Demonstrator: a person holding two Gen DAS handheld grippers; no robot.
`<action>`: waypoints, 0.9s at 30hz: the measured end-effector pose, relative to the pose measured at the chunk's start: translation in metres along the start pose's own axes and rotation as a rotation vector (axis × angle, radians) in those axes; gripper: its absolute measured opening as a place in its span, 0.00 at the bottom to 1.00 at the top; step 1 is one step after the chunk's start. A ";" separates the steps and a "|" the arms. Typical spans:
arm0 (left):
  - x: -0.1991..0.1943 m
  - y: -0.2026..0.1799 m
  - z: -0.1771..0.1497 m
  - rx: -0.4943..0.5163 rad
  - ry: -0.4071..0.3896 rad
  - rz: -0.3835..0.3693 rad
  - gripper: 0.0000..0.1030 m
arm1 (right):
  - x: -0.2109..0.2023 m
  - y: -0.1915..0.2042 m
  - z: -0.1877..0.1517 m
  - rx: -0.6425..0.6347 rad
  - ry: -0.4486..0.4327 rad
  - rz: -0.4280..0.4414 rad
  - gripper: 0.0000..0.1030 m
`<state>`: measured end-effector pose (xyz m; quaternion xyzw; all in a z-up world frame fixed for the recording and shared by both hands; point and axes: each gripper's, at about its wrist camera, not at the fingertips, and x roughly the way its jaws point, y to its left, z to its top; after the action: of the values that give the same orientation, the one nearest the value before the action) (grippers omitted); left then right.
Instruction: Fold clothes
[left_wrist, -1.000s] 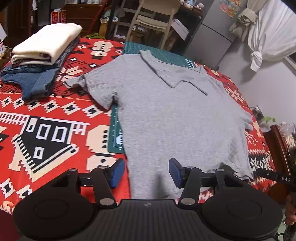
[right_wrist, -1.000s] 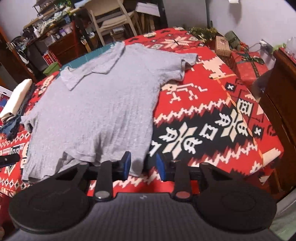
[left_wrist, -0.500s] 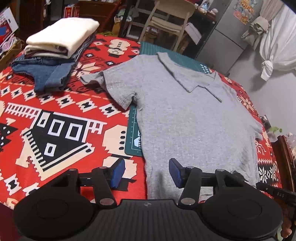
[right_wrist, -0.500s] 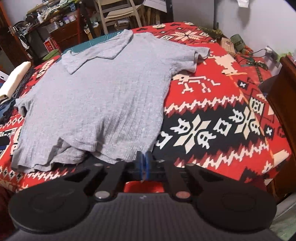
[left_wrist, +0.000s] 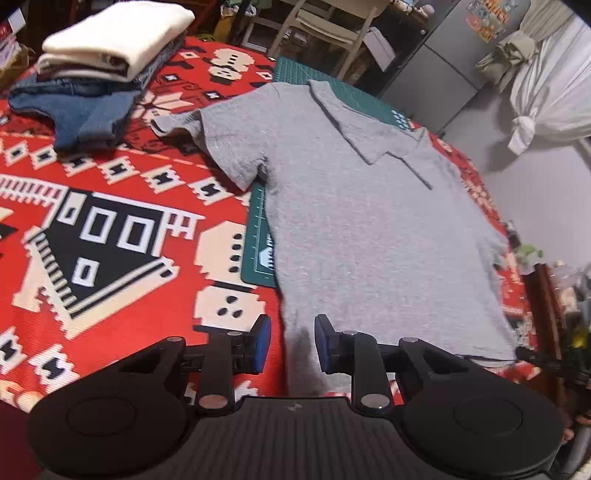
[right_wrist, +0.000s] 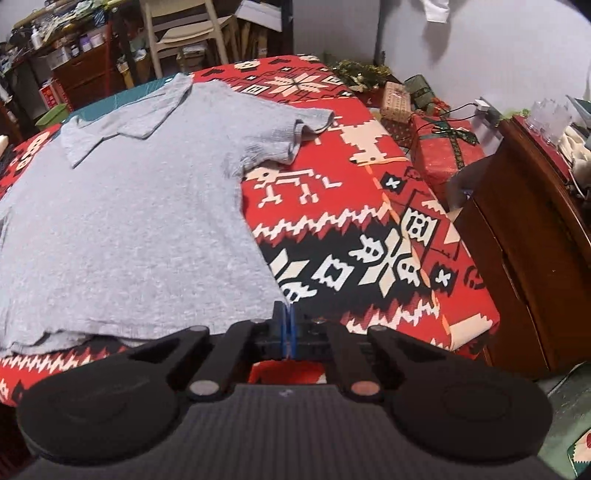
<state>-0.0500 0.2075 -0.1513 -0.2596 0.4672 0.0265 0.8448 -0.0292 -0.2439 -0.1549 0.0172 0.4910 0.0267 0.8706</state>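
1. The right gripper (right_wrist: 284, 325) is pinched tight on the near right corner of the grey polo shirt (right_wrist: 140, 221)'s hem; its blue pads were apart a second ago and have been closed since half a second ago.
2. The left gripper (left_wrist: 288, 343) hangs with jaws parted over the hem's left corner, the fabric edge lying between the pads (left_wrist: 261, 343), and the gap is narrower than a second ago.
3. Ahead of both grippers the grey polo shirt (left_wrist: 369, 229) lies flat, collar at the far end, sleeves spread to either side.
4. Under it sits a green cutting mat (left_wrist: 260, 240), showing just left of the shirt's side, on a red patterned tablecloth (left_wrist: 110, 229).
5. Far left of the left gripper, a stack of folded clothes (left_wrist: 99, 62), cream on top, denim beneath.
6. Beyond the table stand a wooden chair (right_wrist: 184, 33) and cluttered shelves; to the right of the right gripper, a dark wooden cabinet (right_wrist: 535, 240) and wrapped gifts (right_wrist: 439, 147).
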 end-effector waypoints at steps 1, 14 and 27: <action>0.002 0.000 -0.001 0.002 0.011 0.000 0.24 | 0.001 -0.001 0.000 0.004 0.002 -0.001 0.02; 0.008 -0.004 -0.009 0.065 0.038 0.019 0.06 | 0.003 0.004 -0.002 -0.007 0.003 0.012 0.02; 0.028 -0.056 -0.026 0.363 0.089 0.253 0.12 | 0.004 0.008 -0.004 -0.035 0.010 0.002 0.02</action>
<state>-0.0382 0.1420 -0.1616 -0.0438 0.5299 0.0363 0.8462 -0.0313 -0.2352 -0.1598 0.0025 0.4946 0.0360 0.8684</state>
